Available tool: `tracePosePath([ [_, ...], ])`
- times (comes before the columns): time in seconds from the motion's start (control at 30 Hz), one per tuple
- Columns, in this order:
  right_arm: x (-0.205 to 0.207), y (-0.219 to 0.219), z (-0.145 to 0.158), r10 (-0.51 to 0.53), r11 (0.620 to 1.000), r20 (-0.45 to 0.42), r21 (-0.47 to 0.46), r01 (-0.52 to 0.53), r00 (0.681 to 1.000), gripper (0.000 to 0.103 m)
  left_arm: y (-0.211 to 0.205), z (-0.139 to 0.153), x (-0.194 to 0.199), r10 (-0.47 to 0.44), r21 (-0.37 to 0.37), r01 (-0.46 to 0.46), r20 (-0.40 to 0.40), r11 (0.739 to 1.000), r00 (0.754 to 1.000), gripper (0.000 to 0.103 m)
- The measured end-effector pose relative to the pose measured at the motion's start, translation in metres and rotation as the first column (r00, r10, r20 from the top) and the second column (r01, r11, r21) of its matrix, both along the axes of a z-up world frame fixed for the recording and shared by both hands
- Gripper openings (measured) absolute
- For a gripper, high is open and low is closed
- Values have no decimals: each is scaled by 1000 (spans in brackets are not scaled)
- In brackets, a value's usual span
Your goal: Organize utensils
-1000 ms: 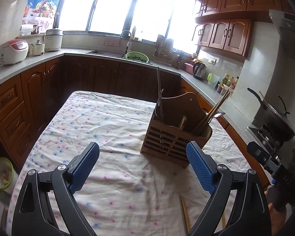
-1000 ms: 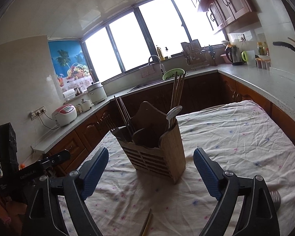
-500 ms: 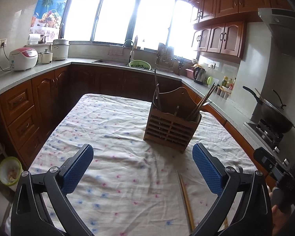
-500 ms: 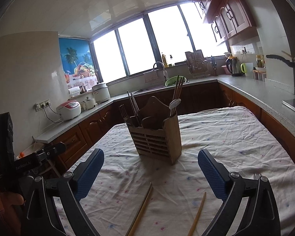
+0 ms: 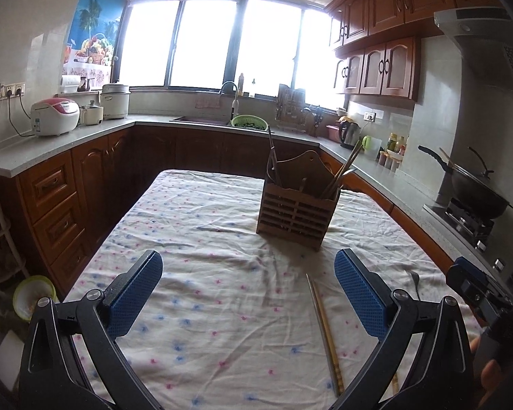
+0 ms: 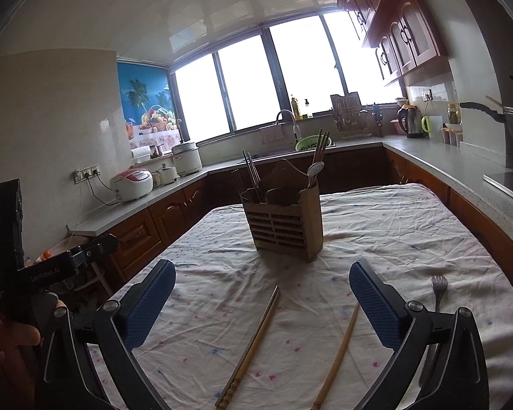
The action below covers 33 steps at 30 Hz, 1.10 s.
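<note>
A cloth-covered table (image 5: 195,273) in a kitchen bears a wooden utensil holder (image 6: 284,225), with loose chopsticks (image 6: 253,345) and a fork (image 6: 437,290) lying nearer. The jaws of the left gripper (image 5: 248,294) and right gripper (image 6: 261,304) have just been opening; both are spread wide, and nothing is held. A pick-up seems due next: one gripper must be lowered over a chopstick.

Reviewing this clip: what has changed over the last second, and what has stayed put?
Both grippers have pulled back from the wooden utensil holder, which now looks smaller and farther off. This brings the chopsticks and fork lying on the tablecloth into view. The left gripper and right gripper have just been opening wider, with nothing held. The holder, its utensils and the cloth stayed put.
</note>
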State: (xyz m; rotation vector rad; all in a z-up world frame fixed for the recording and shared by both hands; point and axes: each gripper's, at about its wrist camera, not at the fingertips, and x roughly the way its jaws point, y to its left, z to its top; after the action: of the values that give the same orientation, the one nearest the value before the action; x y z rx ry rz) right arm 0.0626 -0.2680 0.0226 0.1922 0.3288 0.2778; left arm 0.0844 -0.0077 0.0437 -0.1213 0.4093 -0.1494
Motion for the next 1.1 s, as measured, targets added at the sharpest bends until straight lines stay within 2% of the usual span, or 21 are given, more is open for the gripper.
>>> tracePosePath([
  [0.1,-8,-2,4,-21,1000,2,-6,21,1000,103,-2,2,-13,0,20,0,35,1000,999,103],
  [0.33,-40,-13,35,-80,997,119,-4,81,990,103,3,24,-39,17,22,-20,123,1000,992,103],
  [0.47,-52,-15,46,-104,994,162,-11,108,981,103,0,20,-44,12,16,-14,106,1000,994,103],
  [0.63,-55,-13,17,-120,992,125,-18,123,985,103,-7,-10,-48,33,51,-38,87,998,996,103],
  [0.73,-58,-13,-7,-147,989,112,-18,150,983,103,-10,-33,-51,77,73,-83,88,994,993,103],
  [0.87,-59,-17,-33,-193,981,86,-10,194,978,103,-13,-59,-47,66,86,-70,43,994,997,103],
  [0.97,-54,-21,-43,-201,980,38,-2,201,979,103,-18,-65,-45,67,113,-70,25,991,997,103],
  [1.1,-58,-22,-48,-201,979,38,1,201,979,103,-19,-65,-46,75,124,-78,29,989,997,103],
])
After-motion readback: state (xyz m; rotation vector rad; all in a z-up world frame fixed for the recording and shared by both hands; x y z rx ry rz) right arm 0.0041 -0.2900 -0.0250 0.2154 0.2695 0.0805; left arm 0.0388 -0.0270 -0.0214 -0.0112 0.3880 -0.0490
